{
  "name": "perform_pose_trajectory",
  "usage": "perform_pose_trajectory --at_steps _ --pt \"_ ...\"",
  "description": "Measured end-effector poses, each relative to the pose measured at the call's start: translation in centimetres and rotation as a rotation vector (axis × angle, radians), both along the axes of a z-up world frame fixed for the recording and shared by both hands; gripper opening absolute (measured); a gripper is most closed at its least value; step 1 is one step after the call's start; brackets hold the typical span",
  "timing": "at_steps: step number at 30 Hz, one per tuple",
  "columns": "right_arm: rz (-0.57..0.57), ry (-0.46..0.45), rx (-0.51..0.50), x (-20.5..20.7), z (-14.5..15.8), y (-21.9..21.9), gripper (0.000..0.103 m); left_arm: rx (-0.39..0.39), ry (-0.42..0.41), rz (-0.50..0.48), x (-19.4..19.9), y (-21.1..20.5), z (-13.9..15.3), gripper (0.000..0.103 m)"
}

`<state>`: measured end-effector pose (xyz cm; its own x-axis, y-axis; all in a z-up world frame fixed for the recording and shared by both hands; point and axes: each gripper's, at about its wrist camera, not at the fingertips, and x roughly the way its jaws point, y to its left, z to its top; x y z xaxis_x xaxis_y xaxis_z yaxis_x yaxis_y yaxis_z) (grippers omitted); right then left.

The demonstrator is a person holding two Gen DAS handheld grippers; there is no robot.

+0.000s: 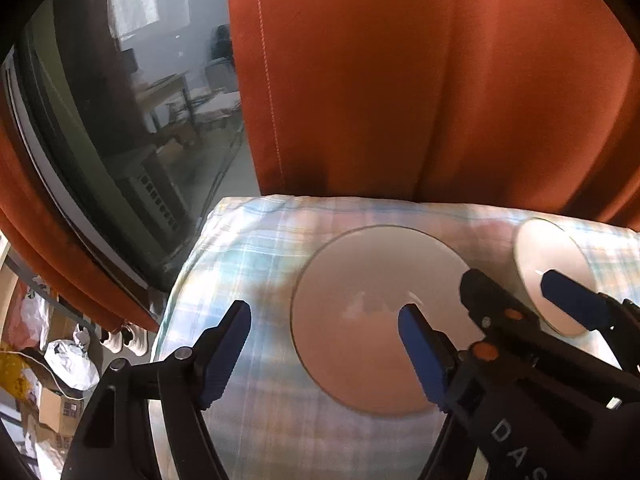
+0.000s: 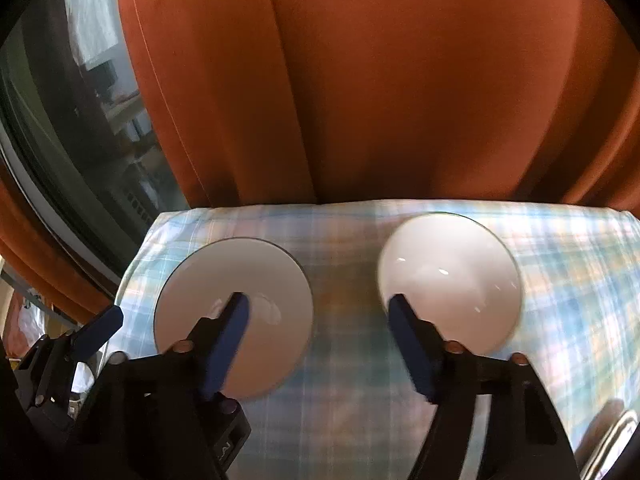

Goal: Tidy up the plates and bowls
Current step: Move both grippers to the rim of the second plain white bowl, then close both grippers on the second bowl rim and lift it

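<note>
A white plate (image 1: 368, 320) lies flat on the plaid tablecloth (image 1: 248, 248); it also shows in the right wrist view (image 2: 240, 276). A white bowl (image 2: 448, 276) stands to its right, seen at the right edge of the left wrist view (image 1: 548, 264). My left gripper (image 1: 324, 328) is open and empty, hovering over the plate's left rim. My right gripper (image 2: 316, 316) is open and empty, above the cloth between plate and bowl; it shows in the left wrist view (image 1: 512, 284).
An orange curtain (image 2: 400, 80) hangs right behind the table's far edge. A dark window (image 1: 120, 120) is at the left. Boxes and bags (image 1: 60, 372) lie on the floor left of the table. A metal object (image 2: 612, 436) sits at the near right.
</note>
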<state>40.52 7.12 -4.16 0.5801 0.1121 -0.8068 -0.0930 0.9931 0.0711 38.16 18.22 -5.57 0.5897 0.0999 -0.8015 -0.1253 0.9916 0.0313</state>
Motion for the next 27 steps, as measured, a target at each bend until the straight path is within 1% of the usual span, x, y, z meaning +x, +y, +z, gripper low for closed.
perform_pose_trajectory --at_steps 1,2,5,7,8,9,10,11,12,13,15,16,17,21,27 --pt "0.008 0.009 0.004 0.5 -0.3 0.2 0.063 -0.002 0.006 0.003 0.4 0.1 -0.2 0.073" --pt "0.016 0.016 0.007 1.1 -0.6 0.5 0.060 -0.006 0.016 0.004 0.9 0.1 -0.5 0.071" --pt "0.019 0.029 0.005 2.2 -1.4 0.8 0.055 -0.014 0.036 0.010 1.7 0.4 -1.3 0.066" --pt "0.017 0.049 0.012 2.7 -2.0 0.9 0.052 -0.029 0.051 0.005 2.2 0.4 -1.7 0.059" --pt "0.017 0.057 0.014 2.9 -2.3 0.9 0.051 -0.037 0.060 0.003 2.3 0.4 -2.1 0.057" --pt "0.018 0.065 0.015 3.0 -2.6 0.9 0.050 -0.043 0.067 0.001 2.5 0.4 -2.4 0.052" --pt "0.022 0.074 0.017 3.2 -2.9 0.9 0.045 -0.052 0.081 -0.003 2.7 0.5 -2.8 0.045" --pt "0.027 0.087 0.018 3.4 -3.2 1.0 0.039 -0.051 0.086 -0.003 2.9 0.4 -3.1 0.043" --pt "0.030 0.100 0.022 3.7 -3.5 0.9 0.035 -0.042 0.086 0.001 2.9 0.4 -3.1 0.041" --pt "0.035 0.116 0.030 3.8 -3.8 0.9 0.027 -0.038 0.088 0.005 2.9 0.4 -3.2 0.038" --pt "0.041 0.122 0.043 4.0 -4.2 1.0 0.025 -0.034 0.087 0.019 2.9 0.6 -3.3 0.034" --pt "0.043 0.119 0.038 4.0 -4.2 1.0 0.022 -0.028 0.085 0.022 2.9 0.6 -3.3 0.031" --pt "0.043 0.115 0.028 4.0 -4.1 1.2 0.021 -0.025 0.084 0.022 3.0 0.6 -3.2 0.031" --pt "0.048 0.117 0.024 4.1 -4.1 1.4 0.021 -0.020 0.087 0.020 2.9 0.5 -3.3 0.030" --pt "0.072 0.129 0.008 3.7 -3.6 1.5 0.021 -0.052 0.115 0.051 2.1 1.1 -3.4 0.030"
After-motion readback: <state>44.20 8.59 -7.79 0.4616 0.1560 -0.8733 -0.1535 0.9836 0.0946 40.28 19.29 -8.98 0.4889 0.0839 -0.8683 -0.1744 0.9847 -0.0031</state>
